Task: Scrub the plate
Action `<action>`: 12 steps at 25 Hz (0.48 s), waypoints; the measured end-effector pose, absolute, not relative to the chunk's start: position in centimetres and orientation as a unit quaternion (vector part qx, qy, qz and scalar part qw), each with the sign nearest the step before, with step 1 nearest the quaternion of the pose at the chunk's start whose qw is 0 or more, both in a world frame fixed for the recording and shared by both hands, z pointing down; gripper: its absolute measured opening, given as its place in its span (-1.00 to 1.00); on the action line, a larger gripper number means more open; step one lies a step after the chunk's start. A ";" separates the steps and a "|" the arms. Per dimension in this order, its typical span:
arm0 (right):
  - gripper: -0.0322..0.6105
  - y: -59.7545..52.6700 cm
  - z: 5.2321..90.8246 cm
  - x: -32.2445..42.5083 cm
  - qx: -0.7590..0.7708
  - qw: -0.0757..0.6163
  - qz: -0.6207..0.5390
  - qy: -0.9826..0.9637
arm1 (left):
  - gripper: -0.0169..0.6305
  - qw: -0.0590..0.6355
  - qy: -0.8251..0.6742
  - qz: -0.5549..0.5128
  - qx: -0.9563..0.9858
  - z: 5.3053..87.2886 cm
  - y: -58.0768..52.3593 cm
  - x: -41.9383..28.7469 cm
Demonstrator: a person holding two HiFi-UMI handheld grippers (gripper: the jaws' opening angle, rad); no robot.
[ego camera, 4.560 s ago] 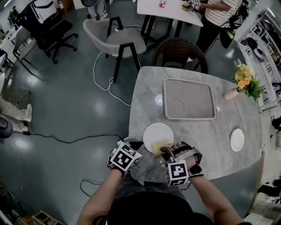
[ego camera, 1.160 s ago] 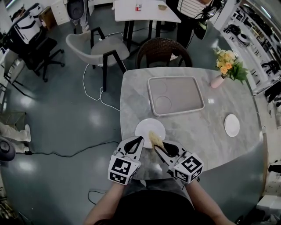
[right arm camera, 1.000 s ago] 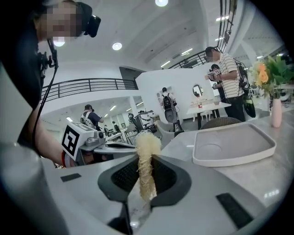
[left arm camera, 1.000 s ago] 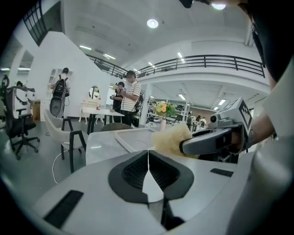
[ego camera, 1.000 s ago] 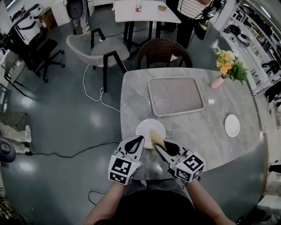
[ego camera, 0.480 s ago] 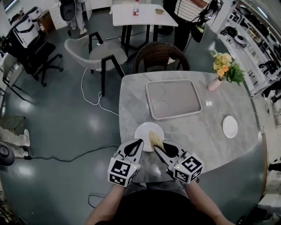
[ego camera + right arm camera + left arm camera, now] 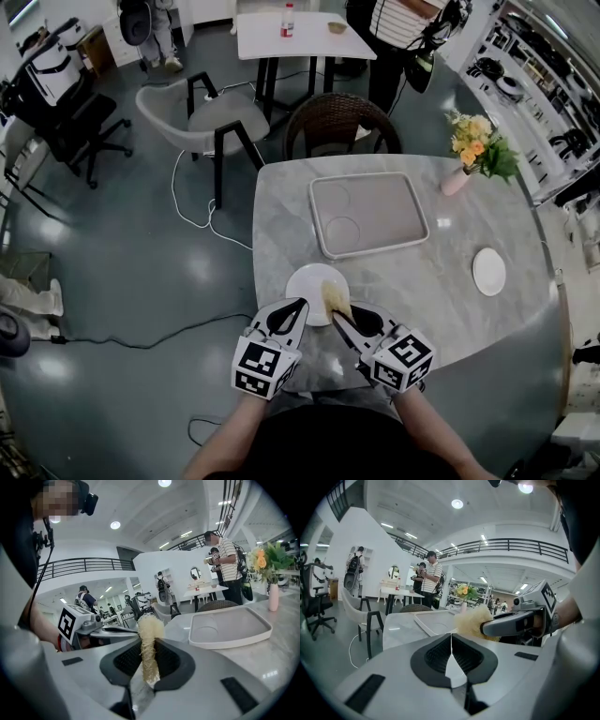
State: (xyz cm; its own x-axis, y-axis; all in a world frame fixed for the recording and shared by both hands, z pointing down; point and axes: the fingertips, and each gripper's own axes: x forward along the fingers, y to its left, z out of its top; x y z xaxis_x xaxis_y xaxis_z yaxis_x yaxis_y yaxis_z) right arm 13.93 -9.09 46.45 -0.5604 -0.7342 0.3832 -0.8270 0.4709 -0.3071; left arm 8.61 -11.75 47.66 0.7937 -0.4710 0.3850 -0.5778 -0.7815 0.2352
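A white plate [image 7: 309, 281] lies near the front edge of the grey marble table [image 7: 422, 300]. My right gripper [image 7: 339, 317] is shut on a pale yellow fibrous scrubber [image 7: 335, 298], which rests on the plate's right part. In the right gripper view the scrubber [image 7: 149, 637] stands up between the jaws of the right gripper [image 7: 149, 654]. My left gripper [image 7: 296, 306] is at the plate's near rim, touching or just over it. In the left gripper view its jaws [image 7: 451, 641] are shut with nothing seen between them, and the scrubber [image 7: 472, 620] shows just beyond.
A grey tray [image 7: 380, 202] with two round recesses lies at the table's middle. A small white plate [image 7: 488, 271] is at the right, and a pink vase of flowers [image 7: 473, 150] at the far right corner. A wicker chair [image 7: 342, 117] stands behind the table.
Earlier the right gripper lay across the plate from the right; it now points up from the near side. Over the last second the scrubber shifted slightly on the plate. The left gripper stays at the rim.
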 end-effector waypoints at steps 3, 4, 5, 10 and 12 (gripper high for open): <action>-0.67 -9.0 46.6 14.0 0.460 0.099 0.236 -0.850 | -0.91 0.173 -0.282 0.155 0.931 47.7 -11.6 8.5; -0.67 -8.9 46.6 14.0 0.460 0.099 0.237 -0.850 | -0.91 0.173 -0.283 0.155 0.931 47.6 -11.5 8.4; -0.67 -8.9 46.6 14.0 0.460 0.099 0.239 -0.850 | -0.91 0.173 -0.283 0.156 0.930 47.6 -11.4 8.4; -0.67 -8.8 46.8 13.8 0.459 0.096 0.243 -0.849 | -0.91 0.175 -0.286 0.160 0.929 47.9 -11.2 7.8; -0.67 -8.8 46.8 13.7 0.457 0.095 0.245 -0.850 | -0.91 0.176 -0.287 0.161 0.928 47.9 -11.1 7.6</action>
State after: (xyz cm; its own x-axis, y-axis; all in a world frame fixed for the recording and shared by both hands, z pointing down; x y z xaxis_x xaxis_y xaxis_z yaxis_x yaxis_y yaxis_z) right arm 13.66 -8.82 46.78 -0.5652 -0.7301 0.3840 -0.8226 0.4635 -0.3295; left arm 7.59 -11.05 47.91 0.7830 -0.4761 0.4002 -0.5895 -0.7733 0.2335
